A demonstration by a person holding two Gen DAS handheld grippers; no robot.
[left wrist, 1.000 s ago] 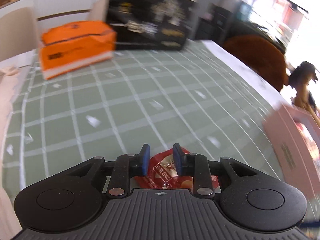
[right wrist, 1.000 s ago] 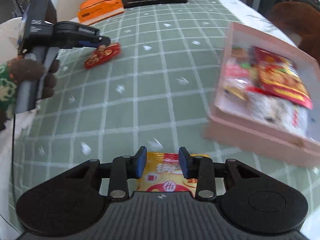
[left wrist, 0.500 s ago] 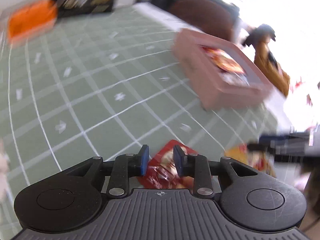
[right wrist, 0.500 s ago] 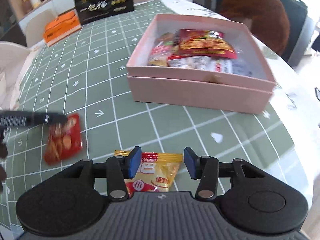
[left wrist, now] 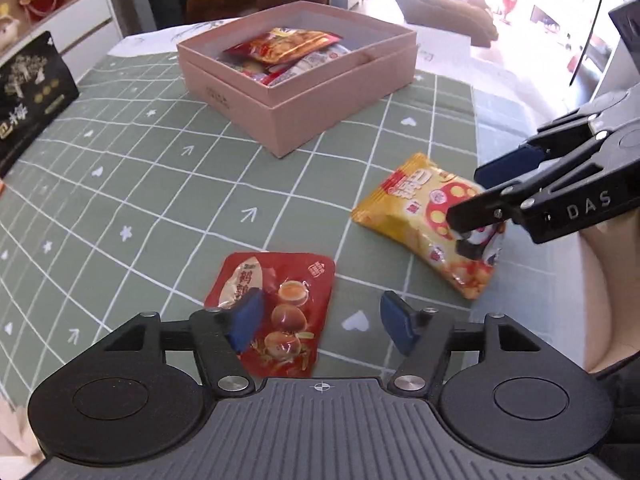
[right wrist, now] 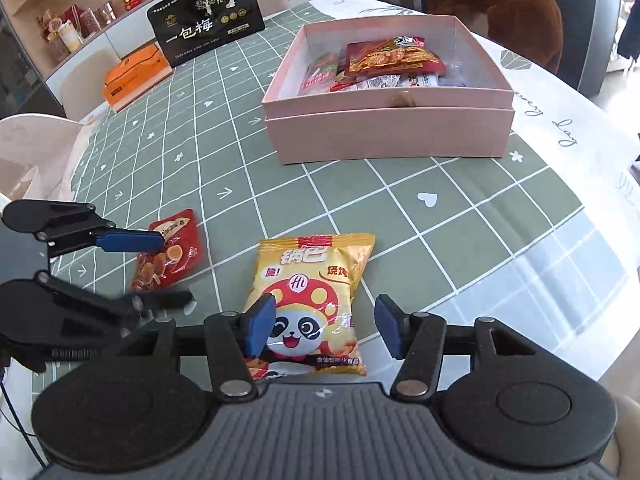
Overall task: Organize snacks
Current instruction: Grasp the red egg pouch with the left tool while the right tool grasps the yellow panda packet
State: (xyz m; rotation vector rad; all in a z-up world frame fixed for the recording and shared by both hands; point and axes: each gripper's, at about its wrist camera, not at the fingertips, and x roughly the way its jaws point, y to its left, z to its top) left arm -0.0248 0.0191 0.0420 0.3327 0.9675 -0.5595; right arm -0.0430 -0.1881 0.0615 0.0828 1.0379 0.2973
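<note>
Two claws just opening, left claw (left wrist: 320, 322) over red packet (left wrist: 276, 312), right claw (right wrist: 322, 326) over yellow packet (right wrist: 312, 300)

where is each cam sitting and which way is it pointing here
Left wrist: on the left gripper, angled down at the green checked tablecloth; its open jaws, just widened, straddle the red snack packet; the right gripper enters from the right.
Right wrist: on the right gripper, angled down; its jaws, just opening, flank the yellow snack packet; the left gripper shows at left.
Shared: both packets, pink box, black bag.
</note>
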